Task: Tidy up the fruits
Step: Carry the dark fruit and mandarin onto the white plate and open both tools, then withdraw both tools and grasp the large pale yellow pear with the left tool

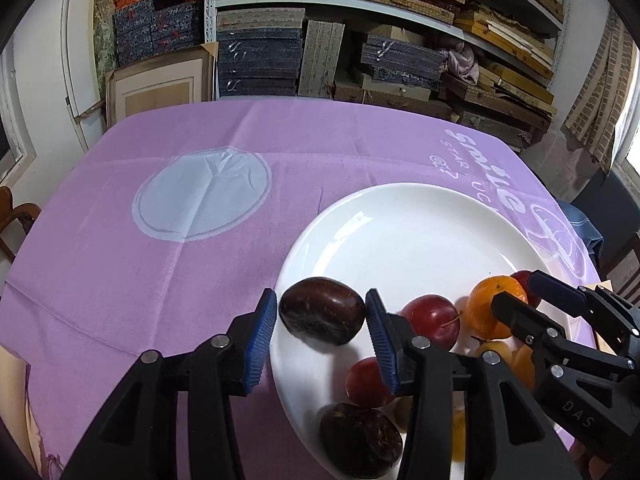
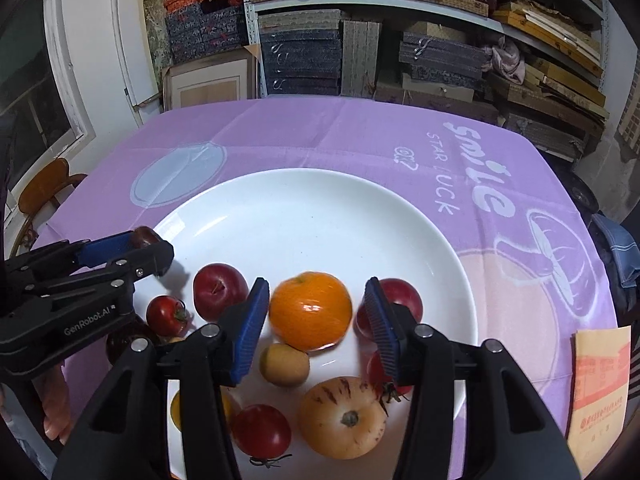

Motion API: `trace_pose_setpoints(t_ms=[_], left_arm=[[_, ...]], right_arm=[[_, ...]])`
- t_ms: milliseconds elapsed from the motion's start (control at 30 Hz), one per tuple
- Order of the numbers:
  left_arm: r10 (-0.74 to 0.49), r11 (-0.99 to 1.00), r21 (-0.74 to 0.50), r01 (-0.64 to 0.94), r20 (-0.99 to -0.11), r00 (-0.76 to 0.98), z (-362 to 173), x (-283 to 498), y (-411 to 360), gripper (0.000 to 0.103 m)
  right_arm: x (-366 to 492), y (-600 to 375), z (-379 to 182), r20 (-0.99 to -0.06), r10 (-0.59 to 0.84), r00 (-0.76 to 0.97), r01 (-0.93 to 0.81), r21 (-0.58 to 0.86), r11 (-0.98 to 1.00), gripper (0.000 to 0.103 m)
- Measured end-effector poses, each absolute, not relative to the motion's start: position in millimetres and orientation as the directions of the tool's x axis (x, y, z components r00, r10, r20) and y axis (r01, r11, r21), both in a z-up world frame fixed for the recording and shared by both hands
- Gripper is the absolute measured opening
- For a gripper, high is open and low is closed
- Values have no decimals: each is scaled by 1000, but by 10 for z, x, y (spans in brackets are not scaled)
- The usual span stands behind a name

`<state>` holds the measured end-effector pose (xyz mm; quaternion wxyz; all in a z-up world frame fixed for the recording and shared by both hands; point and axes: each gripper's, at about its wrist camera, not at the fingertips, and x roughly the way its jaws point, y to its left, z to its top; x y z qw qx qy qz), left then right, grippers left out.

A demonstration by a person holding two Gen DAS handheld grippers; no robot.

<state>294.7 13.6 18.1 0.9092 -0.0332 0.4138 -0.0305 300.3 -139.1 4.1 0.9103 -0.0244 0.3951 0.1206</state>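
Note:
A white plate (image 1: 420, 232) (image 2: 320, 208) on the purple tablecloth holds several fruits along its near edge. My left gripper (image 1: 320, 320) is open with its blue pads around a dark purple passion fruit (image 1: 322, 310) on the plate's left rim. A second dark fruit (image 1: 361, 438) lies nearer. My right gripper (image 2: 316, 312) is open around an orange (image 2: 310, 310) (image 1: 496, 306); the orange looks blurred. Red plums (image 2: 219, 291) (image 2: 400, 296), a small yellow fruit (image 2: 285, 363), a striped yellow fruit (image 2: 342, 416) and red tomatoes (image 2: 261, 431) lie around it.
The purple tablecloth (image 1: 160, 280) has a pale printed circle (image 1: 200, 200) left of the plate. A yellow paper packet (image 2: 600, 392) lies at the table's right edge. Shelves of stacked boxes (image 1: 320, 40) stand behind the table. A wooden chair (image 2: 44, 188) stands at left.

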Motion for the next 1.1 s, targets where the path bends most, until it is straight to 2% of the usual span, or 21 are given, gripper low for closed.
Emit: trace_pose_setpoints(t_ms=[300, 433, 533, 700, 833, 900, 1100], left_arm=[[-117, 992, -113, 51, -719, 685, 410, 2641, 128, 49], [-90, 995, -88, 40, -678, 729, 570, 2286, 166, 51], [-63, 997, -68, 25, -652, 756, 613, 1952, 200, 59], [-33, 999, -22, 24, -643, 765, 471, 1381, 188, 61], [-25, 1000, -3, 30, -648, 761, 286, 1023, 150, 67], [-16, 1000, -1, 20, -646, 763, 186, 886, 147, 72], [-45, 997, 18, 73, -644, 764, 87, 802, 27, 72]], right_arm=[[2542, -1594, 333, -646, 221, 731, -222, 81, 972, 53], [2095, -1679, 482, -586, 223, 779, -220, 78, 972, 63], [1733, -1760, 485, -548, 225, 805, -211, 89, 973, 70], [1219, -1904, 374, -502, 180, 846, -168, 70, 983, 81], [857, -2111, 214, -458, 164, 874, -114, 135, 984, 95], [755, -2217, 159, -454, 143, 880, -79, 158, 984, 96], [792, -2412, 41, -489, 138, 861, -28, 225, 974, 99]])
